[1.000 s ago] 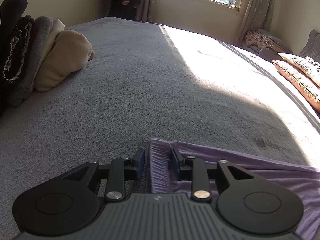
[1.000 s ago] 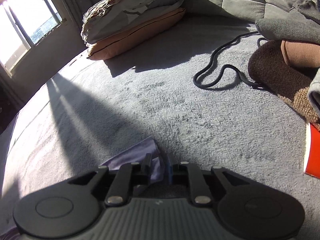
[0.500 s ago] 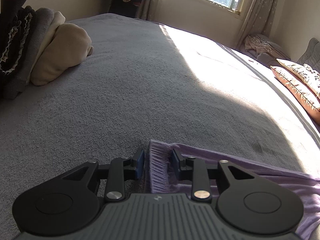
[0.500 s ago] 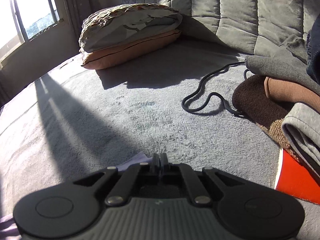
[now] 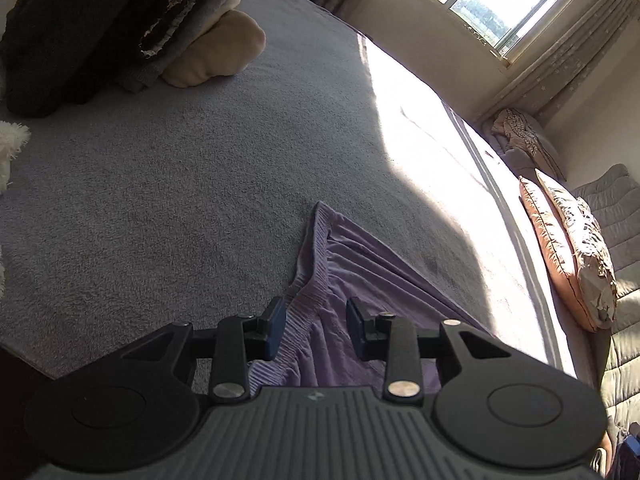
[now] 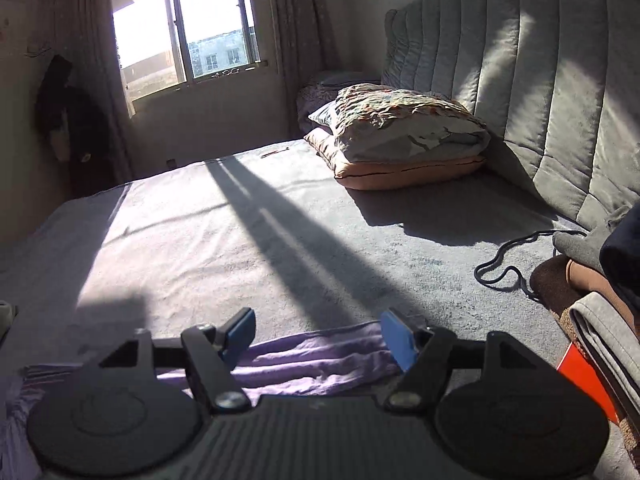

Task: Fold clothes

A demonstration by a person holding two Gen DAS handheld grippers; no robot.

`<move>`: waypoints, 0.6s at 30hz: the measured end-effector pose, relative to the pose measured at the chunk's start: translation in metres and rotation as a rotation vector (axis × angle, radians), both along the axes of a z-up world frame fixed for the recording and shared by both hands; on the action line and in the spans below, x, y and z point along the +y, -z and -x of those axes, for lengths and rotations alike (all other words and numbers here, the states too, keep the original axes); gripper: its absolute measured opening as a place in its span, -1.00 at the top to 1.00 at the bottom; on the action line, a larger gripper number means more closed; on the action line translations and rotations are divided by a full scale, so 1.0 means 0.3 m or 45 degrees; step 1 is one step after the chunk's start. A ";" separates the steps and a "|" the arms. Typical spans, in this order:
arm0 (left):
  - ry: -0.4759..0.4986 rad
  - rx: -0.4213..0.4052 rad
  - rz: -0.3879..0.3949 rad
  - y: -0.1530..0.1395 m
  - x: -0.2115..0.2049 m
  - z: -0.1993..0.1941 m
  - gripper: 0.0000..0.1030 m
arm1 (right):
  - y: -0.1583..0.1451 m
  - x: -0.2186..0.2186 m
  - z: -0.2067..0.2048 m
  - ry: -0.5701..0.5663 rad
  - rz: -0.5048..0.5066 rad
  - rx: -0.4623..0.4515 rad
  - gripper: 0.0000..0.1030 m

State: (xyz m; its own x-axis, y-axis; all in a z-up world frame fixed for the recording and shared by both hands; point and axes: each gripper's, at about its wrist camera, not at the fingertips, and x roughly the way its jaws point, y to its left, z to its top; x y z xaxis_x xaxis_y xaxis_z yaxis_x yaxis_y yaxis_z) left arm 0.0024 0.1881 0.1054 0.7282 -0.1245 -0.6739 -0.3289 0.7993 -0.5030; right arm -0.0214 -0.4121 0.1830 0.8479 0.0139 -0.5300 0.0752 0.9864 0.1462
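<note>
A purple garment (image 5: 336, 276) with a ribbed waistband lies on the grey bed cover (image 5: 180, 184). My left gripper (image 5: 316, 322) is open, its jaws on either side of the waistband, raised a little above the bed. In the right wrist view the purple garment (image 6: 312, 356) lies bunched in a long strip under my right gripper (image 6: 320, 338), which is open wide and holds nothing.
A pile of folded dark, grey and cream clothes (image 5: 120, 28) sits at the far left. Stacked pillows (image 6: 400, 140) lean by the padded headboard (image 6: 540, 92). A black cord (image 6: 512, 260), brown and grey clothes (image 6: 592, 300) and a red item (image 6: 584, 380) lie at right.
My right gripper was shut on the garment's end, then opened wide and lifted away. My left gripper opened a little wider and rose, tilting; the waistband now sags between its jaws.
</note>
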 end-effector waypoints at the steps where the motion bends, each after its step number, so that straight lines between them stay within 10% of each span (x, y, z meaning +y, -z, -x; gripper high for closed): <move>1: -0.019 0.010 0.021 -0.002 0.008 0.047 0.27 | 0.005 0.030 0.031 -0.037 0.015 0.023 -0.38; 5: -0.093 0.015 -0.002 0.036 0.027 0.201 0.08 | 0.073 0.097 0.119 -0.099 0.081 0.058 -0.59; 18: 0.032 0.074 0.051 0.200 -0.055 0.085 0.13 | 0.258 -0.132 0.171 0.125 0.041 0.259 -0.58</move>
State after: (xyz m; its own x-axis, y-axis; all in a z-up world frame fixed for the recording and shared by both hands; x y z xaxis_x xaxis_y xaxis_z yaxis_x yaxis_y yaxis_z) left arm -0.0231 0.1717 0.0455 0.6842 -0.1703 -0.7091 -0.3384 0.7872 -0.5156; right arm -0.0726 -0.4517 0.1057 0.7201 -0.0826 -0.6889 0.1954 0.9768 0.0871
